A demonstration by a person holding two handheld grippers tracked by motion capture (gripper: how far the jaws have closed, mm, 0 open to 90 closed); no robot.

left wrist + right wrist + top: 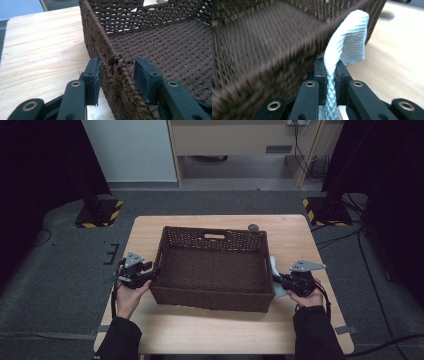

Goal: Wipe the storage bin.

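Note:
A brown woven basket (212, 234) with a handle slot in its far wall stands in the middle of the wooden table (200, 325). My left gripper (152, 273) sits at the basket's left wall. In the left gripper view the left gripper (116, 68) straddles the basket rim (100, 42), one jaw outside and one inside; the inner pad (146, 75) stands off the weave. My right gripper (280, 280) is at the basket's right side, shut on a pale woven cloth (274, 270). The cloth (352, 37) rises from the right gripper (330, 68) and folds over beside the basket wall (262, 37).
A small dark round object (254, 226) lies on the table behind the basket's far right corner. Bare tabletop runs along the front edge and to the left of the basket. Two stands with black and yellow striped bases (97, 215) (325, 210) sit on the floor beyond.

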